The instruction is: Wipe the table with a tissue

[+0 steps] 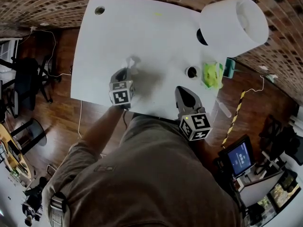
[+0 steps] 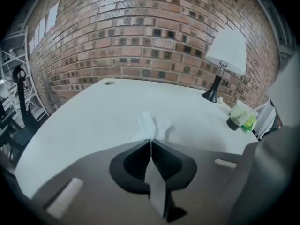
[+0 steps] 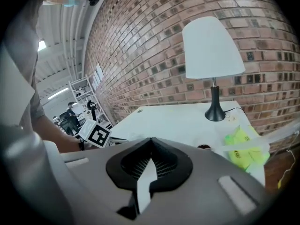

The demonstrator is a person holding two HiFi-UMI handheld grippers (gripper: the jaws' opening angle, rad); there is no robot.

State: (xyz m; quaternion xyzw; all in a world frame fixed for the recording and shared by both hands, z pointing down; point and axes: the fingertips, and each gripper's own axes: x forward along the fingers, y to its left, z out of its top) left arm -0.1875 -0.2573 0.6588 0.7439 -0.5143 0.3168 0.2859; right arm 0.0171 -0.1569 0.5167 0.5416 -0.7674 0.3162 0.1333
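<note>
A crumpled white tissue [image 1: 131, 62] sticks out of my left gripper [image 1: 127, 71], which is shut on it above the near left part of the white table [image 1: 142, 32]. In the left gripper view the jaws meet on the tissue [image 2: 151, 124], which fans out past the tips of the left gripper [image 2: 150, 141] over the tabletop [image 2: 93, 111]. My right gripper [image 1: 183, 92] hovers at the table's near edge, to the right, shut with nothing in it. Seen in its own view, the right gripper [image 3: 151, 140] has its jaws closed together and bare.
A white-shaded lamp [image 1: 234, 25] stands at the table's far right, on a black base [image 3: 215, 114]. A green packet [image 1: 212, 74] and a small dark round object [image 1: 191, 72] lie near the right edge. A cable hole [image 1: 99, 10] is at the far left corner.
</note>
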